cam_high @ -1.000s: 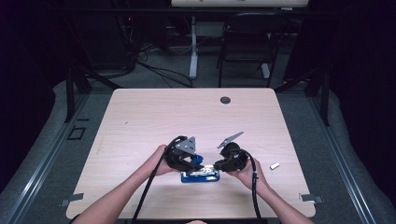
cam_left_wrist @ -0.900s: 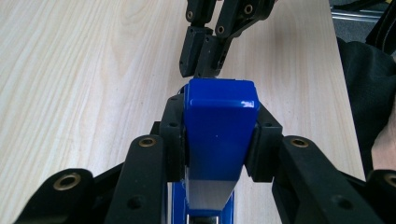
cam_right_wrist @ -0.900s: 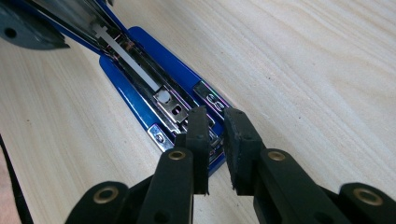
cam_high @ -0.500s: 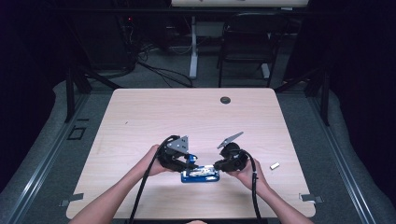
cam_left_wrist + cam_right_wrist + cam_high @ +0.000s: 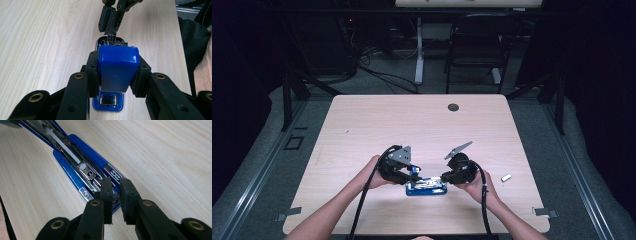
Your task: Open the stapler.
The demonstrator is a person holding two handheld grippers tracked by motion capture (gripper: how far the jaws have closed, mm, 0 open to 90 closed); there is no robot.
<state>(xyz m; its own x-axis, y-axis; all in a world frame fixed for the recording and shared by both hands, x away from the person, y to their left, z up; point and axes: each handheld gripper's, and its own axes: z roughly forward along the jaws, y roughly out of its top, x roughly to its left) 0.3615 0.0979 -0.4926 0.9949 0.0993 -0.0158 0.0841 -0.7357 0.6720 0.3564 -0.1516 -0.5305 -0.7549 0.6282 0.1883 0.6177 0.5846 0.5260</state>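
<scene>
Blue stapler lid (image 5: 117, 68) clamped in left gripper (image 5: 115, 75); right gripper (image 5: 115, 185), fingers nearly closed at the staple rail (image 5: 86, 173), may slip and jam it.

Overhead: a blue stapler (image 5: 427, 187) lies near the front edge of the counter (image 5: 412, 125), flanked by the left gripper (image 5: 404, 172) and right gripper (image 5: 451, 176); a small metal piece (image 5: 506, 177) lies apart at right.
</scene>
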